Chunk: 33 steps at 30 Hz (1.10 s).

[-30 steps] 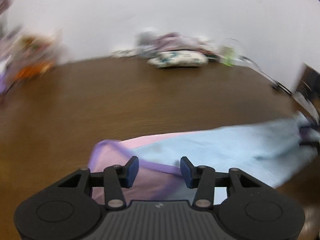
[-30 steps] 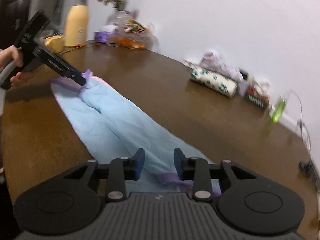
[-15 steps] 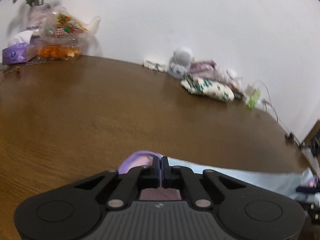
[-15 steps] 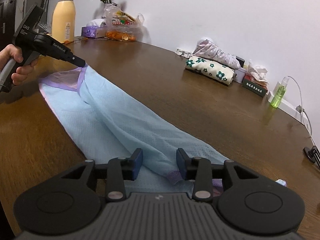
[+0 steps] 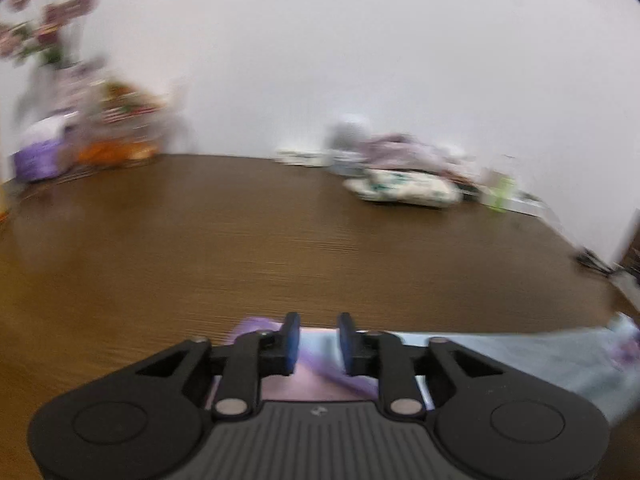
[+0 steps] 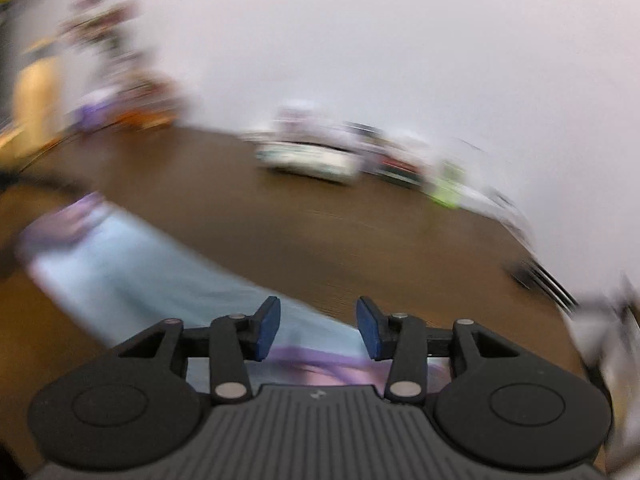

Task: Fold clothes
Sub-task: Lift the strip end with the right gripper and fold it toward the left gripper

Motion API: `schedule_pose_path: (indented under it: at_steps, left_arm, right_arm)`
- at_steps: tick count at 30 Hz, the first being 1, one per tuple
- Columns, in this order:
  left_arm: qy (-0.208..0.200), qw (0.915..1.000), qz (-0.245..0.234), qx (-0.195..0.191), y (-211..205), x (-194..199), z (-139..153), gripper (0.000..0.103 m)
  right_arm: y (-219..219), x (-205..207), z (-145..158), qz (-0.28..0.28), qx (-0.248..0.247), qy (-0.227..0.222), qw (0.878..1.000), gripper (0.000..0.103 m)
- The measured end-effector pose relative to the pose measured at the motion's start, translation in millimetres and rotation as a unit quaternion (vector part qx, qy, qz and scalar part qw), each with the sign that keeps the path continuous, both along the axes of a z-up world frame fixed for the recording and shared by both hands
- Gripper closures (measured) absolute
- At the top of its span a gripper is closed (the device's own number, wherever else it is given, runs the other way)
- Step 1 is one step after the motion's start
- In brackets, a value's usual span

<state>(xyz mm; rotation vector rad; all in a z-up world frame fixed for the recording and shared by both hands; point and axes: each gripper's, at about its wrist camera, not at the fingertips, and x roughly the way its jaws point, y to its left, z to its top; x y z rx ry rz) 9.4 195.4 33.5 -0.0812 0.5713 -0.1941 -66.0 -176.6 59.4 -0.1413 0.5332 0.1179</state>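
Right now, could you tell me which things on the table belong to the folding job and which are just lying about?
Job: garment; left claw and right claw, both opening, cloth below, not gripped.

Lying about: floral pouch, green bottle, purple box, flowers, yellow bottle.

Looks like home dining room: big brown wood table [image 5: 280, 240], flowers in vase [image 5: 44, 40], snack bags [image 5: 120, 128], tissue box [image 5: 38, 152], folded floral cloth [image 5: 404, 190] along white wall [image 5: 360, 40].
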Motion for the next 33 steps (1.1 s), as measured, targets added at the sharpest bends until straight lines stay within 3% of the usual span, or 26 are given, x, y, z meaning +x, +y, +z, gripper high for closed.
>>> schedule_pose_path:
  at_steps: [3,5,9,12,18,21,25,30,33]
  left_arm:
    - [0.012,0.9988,-0.047,0.005,-36,0,-6,0.077]
    - [0.022,0.9973,-0.069,0.011,-59,2,-12,0.077]
    - [0.034,0.9941,-0.102,0.015,-96,2,-20,0.076]
    - [0.040,0.9929,-0.104,0.041,-111,0,-28,0.075]
    - [0.049,0.9915,-0.100,0.067,-120,2,-30,0.074]
    - [0.046,0.9911,-0.101,0.074,-125,3,-24,0.068]
    - [0.029,0.9910,-0.109,0.073,-133,0,-11,0.066]
    - [0.005,0.9878,-0.142,0.065,-159,-3,-3,0.058]
    - [0.004,0.9861,-0.152,0.067,-170,-5,-6,0.058]
  right_arm:
    - [-45,2,-2,-0.116,0.088,-0.003,0.989,0.062]
    - [-58,7,-8,-0.148,0.116,-0.011,0.982,0.062]
    - [-62,30,-30,-0.151,0.137,0.020,0.979,0.072]
    - [-73,38,-42,-0.150,0.191,0.041,0.969,0.095]
    - [-91,20,-61,-0.189,0.202,0.051,0.960,0.096]
    - [-92,13,-58,-0.180,0.208,0.038,0.961,0.092]
    - [-98,3,-39,-0.171,0.196,-0.002,0.966,0.072]
    - [-90,-4,-33,-0.135,0.187,0.001,0.973,0.054]
    - [-78,-19,-36,-0.123,0.173,0.008,0.977,0.052]
